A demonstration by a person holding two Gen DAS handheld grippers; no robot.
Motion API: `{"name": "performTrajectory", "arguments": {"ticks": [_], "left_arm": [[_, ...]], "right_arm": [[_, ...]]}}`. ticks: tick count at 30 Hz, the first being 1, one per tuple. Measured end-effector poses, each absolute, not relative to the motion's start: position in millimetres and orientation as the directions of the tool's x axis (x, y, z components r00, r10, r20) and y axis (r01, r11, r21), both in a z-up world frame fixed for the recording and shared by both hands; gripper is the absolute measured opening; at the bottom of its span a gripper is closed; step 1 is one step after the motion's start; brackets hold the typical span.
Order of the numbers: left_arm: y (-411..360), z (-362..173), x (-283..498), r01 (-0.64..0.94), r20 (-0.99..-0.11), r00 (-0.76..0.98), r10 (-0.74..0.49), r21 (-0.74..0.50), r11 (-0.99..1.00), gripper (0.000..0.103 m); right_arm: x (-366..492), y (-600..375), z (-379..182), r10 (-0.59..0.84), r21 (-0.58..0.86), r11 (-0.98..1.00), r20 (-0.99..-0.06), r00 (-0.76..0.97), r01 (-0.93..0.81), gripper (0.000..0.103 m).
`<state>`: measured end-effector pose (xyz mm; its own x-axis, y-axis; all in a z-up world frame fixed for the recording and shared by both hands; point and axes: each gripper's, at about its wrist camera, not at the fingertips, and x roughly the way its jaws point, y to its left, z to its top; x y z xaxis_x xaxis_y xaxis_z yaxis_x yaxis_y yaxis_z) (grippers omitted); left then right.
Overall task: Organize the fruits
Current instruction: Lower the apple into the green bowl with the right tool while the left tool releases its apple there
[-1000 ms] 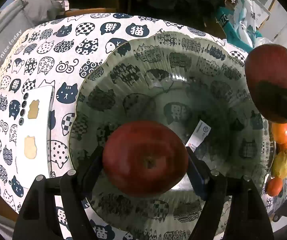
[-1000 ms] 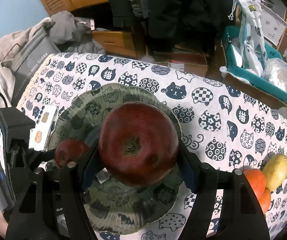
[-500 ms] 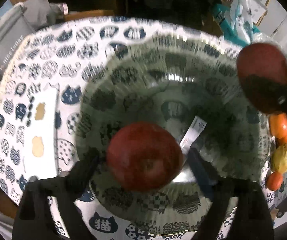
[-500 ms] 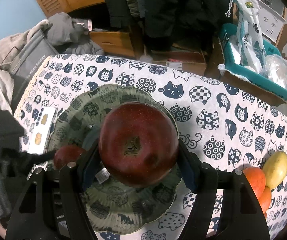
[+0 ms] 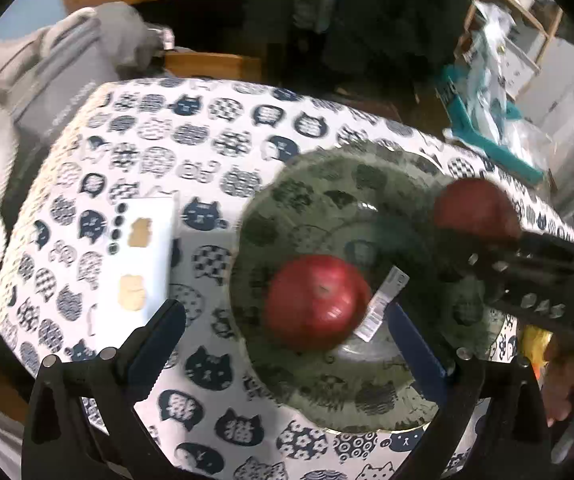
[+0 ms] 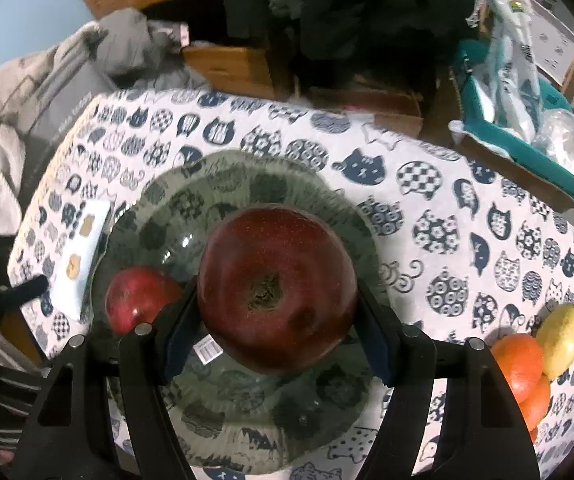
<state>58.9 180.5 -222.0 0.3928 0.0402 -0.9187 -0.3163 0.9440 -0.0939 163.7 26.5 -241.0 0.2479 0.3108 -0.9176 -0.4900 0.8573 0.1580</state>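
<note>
A red apple (image 5: 315, 300) lies in the glass bowl (image 5: 327, 408) on the cat-print tablecloth; it also shows in the right wrist view (image 6: 139, 300). My left gripper (image 5: 287, 344) is open and empty, drawn back from that apple. My right gripper (image 6: 275, 324) is shut on a large dark red apple (image 6: 277, 294) and holds it above the bowl (image 6: 247, 432). In the left wrist view the right gripper's apple (image 5: 475, 208) hangs over the bowl's far right.
A white phone (image 5: 143, 252) lies left of the bowl. Oranges (image 6: 519, 364) and a yellow fruit (image 6: 561, 340) lie on the cloth at the right. A sticker (image 5: 383, 304) lies in the bowl. A teal box (image 6: 527, 140) and grey clothes (image 6: 67, 80) stand beyond the table.
My left gripper has let go of the red apple in the bowl, opened wide, and pulled back and left. My right gripper still holds its apple over the bowl.
</note>
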Motion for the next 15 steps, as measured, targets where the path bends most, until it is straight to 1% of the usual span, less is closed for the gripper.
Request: {"name": "performTrajectory", "arguments": {"ticks": [7, 15], "left_arm": [[202, -215, 45, -0.377, -0.904, 0.421, 0.077, -0.097, 0.921, 0.102], [205, -223, 43, -0.38, -0.914, 0.398, 0.078, -0.087, 0.921, 0.102]], "right_arm": [[155, 47, -269, 0.25, 0.107, 0.837, -0.947, 0.201, -0.537, 0.072], [147, 60, -284, 0.217, 0.081, 0.818, -0.96, 0.174, -0.57, 0.072]]}}
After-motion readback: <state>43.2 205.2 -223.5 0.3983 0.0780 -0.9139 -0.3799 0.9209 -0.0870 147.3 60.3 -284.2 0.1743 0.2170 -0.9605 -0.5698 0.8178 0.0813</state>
